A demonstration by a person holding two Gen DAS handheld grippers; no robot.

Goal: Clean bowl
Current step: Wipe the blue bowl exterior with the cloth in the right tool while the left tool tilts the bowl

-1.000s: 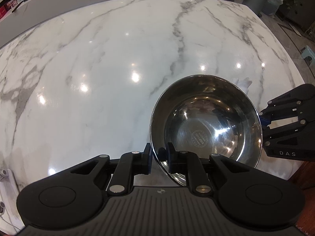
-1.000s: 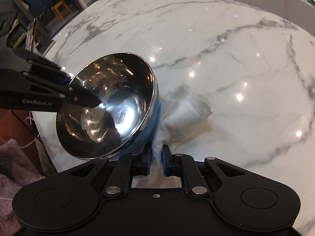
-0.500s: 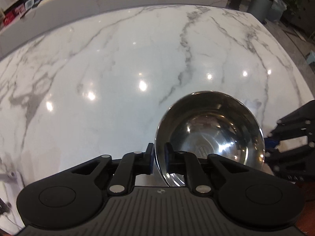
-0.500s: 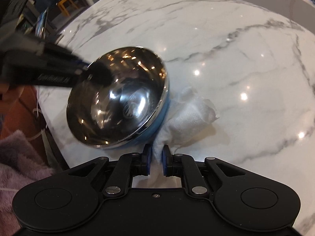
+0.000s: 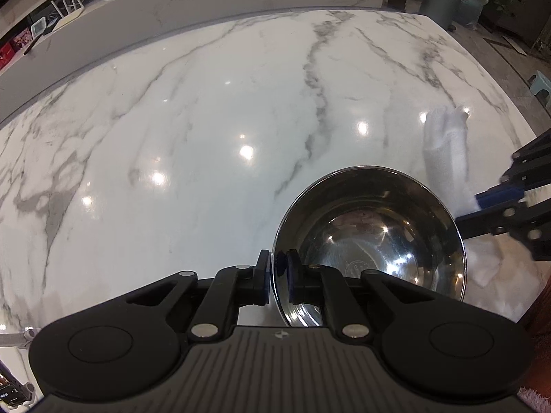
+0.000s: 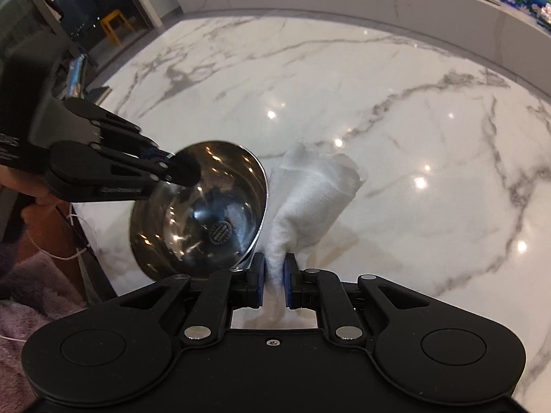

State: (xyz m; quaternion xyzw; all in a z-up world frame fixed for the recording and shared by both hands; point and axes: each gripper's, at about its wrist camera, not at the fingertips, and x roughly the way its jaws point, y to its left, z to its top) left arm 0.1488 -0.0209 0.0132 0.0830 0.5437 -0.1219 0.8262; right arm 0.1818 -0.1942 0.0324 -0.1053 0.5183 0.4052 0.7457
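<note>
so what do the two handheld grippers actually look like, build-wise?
Both match: the left gripper and right gripper are matte black plastic with two round hubs, scissor-style linkage arms on silver rivets, and blue pads on the fingers. The left's body is ribbed on top and carries white lettering, blurred, on its side; the right's is smooth.

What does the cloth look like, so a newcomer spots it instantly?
Start from the white marble table with grey veins. Near its edge, the left gripper clamps the rim of a shiny steel bowl. Just beside that bowl hangs the cloth: a white, crumpled, textured rag pinched in the right gripper, the only soft, matte thing among polished surfaces.
</note>
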